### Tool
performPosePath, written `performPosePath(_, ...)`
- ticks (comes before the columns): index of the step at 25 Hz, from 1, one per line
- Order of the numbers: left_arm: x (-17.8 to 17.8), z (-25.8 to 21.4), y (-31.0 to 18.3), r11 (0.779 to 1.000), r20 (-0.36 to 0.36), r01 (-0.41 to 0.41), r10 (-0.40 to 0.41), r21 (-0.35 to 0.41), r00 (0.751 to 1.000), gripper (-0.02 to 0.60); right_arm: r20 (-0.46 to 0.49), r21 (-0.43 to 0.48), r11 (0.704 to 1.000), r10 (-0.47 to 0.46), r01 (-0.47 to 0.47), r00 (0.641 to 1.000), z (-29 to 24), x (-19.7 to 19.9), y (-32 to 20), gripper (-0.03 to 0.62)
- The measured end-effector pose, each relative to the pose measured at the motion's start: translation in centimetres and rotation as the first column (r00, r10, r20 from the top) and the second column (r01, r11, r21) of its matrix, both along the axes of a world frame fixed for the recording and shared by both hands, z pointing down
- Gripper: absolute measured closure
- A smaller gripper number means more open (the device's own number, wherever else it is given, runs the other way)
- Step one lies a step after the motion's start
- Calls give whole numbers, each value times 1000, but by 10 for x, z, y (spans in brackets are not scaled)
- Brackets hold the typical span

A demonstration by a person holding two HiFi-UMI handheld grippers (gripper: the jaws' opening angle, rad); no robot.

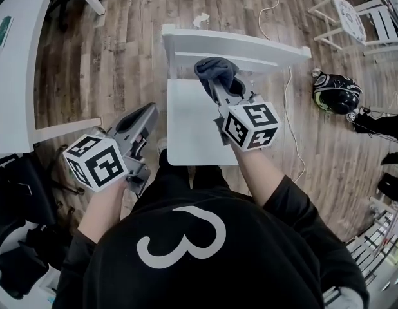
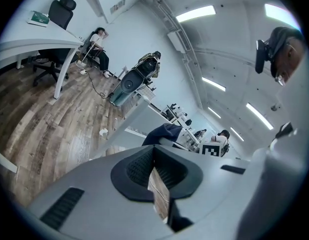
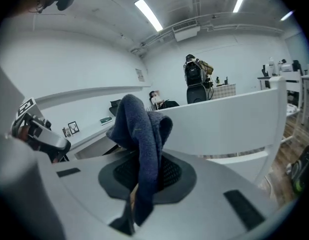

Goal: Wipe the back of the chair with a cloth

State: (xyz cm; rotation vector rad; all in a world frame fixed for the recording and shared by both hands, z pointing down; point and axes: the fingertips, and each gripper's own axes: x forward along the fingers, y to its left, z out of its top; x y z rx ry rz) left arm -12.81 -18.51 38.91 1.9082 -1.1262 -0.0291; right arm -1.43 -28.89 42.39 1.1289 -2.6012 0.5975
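Right gripper (image 1: pixel 219 85) is clamped on the dark blue cloth (image 1: pixel 215 69). In the right gripper view the cloth (image 3: pixel 139 134) is bunched up between the jaws, with one tail hanging down through them. The cloth sits at the top rail of the white chair back (image 1: pixel 263 47), on the seat side, left of the rail's middle. It looks to be touching the rail, but I can't confirm contact.

Left gripper (image 1: pixel 147 111) has its jaws together with nothing between them. It is held off the chair, just beside the left edge of the seat (image 1: pixel 186 131) and above the wood floor (image 1: pixel 122 56).

A black helmet (image 1: pixel 336 92) and a white cable (image 1: pixel 290 114) lie on the floor to the right of the chair. A white desk (image 1: pixel 18 56) is on the left.
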Motion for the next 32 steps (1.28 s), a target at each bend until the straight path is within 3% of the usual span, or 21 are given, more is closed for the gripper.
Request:
performPosePath(10,-43,16,-10,999,13,-32,33,-39,999,568,-1,-39,999,0,0,1000,34,-63,-7,545)
performPosePath(18,-52,26,-12,995,17,-77,78,-57,997,569,-13,-60,996,59,-60,998,49,-71,-24,545)
performPosePath(32,-56,33,-3,996,17,-51,52,-80,998,569,-36,-71,991,115,-117,993,60,-81,-38,545)
